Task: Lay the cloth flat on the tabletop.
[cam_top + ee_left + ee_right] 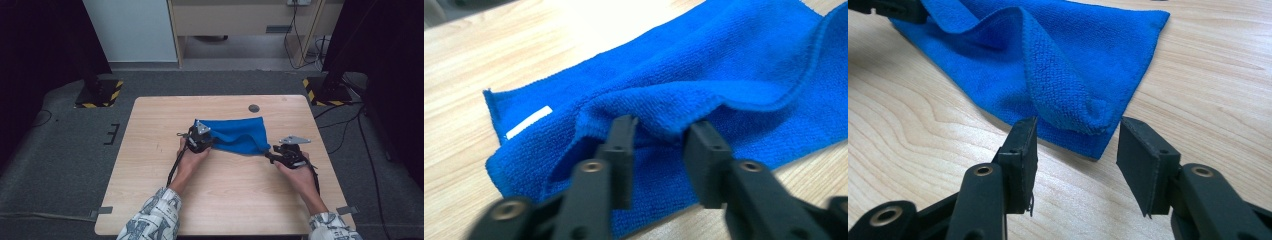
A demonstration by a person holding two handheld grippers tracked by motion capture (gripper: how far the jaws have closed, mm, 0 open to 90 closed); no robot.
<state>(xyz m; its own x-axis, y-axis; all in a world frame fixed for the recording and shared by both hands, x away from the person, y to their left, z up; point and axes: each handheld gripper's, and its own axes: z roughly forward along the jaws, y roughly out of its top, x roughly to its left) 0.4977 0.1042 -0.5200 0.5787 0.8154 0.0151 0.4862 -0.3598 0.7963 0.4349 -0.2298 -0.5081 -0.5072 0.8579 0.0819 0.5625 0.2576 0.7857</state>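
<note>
A blue cloth (239, 134) lies folded near the middle of a light wooden table (150, 165), a little toward the far edge, its long side running across in front of me. It is a soft, looped microfibre towel with a stitched hem, and a small white label (529, 122) shows on the lower layer near one corner. The top layer is not flat: a raised fold runs along the near edge, humped up between my two tools. My left gripper (659, 135) is at the cloth's left end; in the left gripper view its two black jaws stand on either side of that raised fold, with the bunched fabric sitting between them and touching their tips, but I cannot tell whether they press on it firmly. My right gripper (1078, 142) is at the cloth's near right corner; in the right gripper view its jaws stand apart, released, with the curled-up corner of the fold just in front of the gap and the pads not touching it. From the high view, my left hand (189, 159) and my right hand (299, 172) come in from the near edge of the table, in patterned sleeves (155, 217), with a cable trailing back from each tool. Farther off on the table, beyond the cloth, there is a small dark round mark (254, 108). The table stands on grey carpet (60, 150).
</note>
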